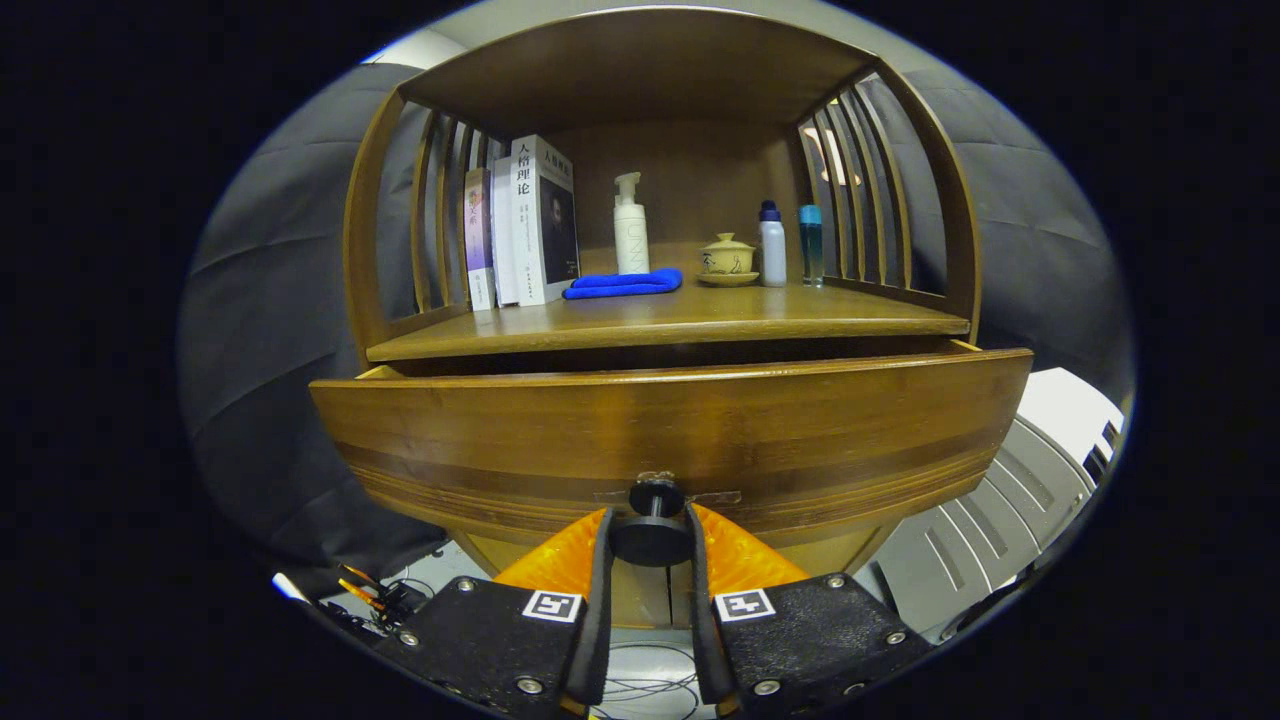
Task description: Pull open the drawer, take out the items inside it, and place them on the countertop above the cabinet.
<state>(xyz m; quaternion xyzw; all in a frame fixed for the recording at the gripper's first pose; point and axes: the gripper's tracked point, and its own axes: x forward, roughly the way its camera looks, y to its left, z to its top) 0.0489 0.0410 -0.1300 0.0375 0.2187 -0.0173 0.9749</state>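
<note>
A wooden cabinet stands in front of me, and its drawer [670,430] is pulled out a little way, leaving a dark gap under the countertop [660,325]. The drawer front carries a round dark knob [652,532] at its lower middle. My gripper [650,540] is shut on that knob, one finger pressing each side of it. The inside of the drawer is hidden behind its front panel.
On the countertop stand several books [525,225] at the left, a folded blue cloth [623,285], a white pump bottle [630,225], a lidded tea bowl [727,260] and two small bottles [790,243]. Slatted side walls and a top shelf enclose it. A grey ribbed object [1010,520] lies low on the right.
</note>
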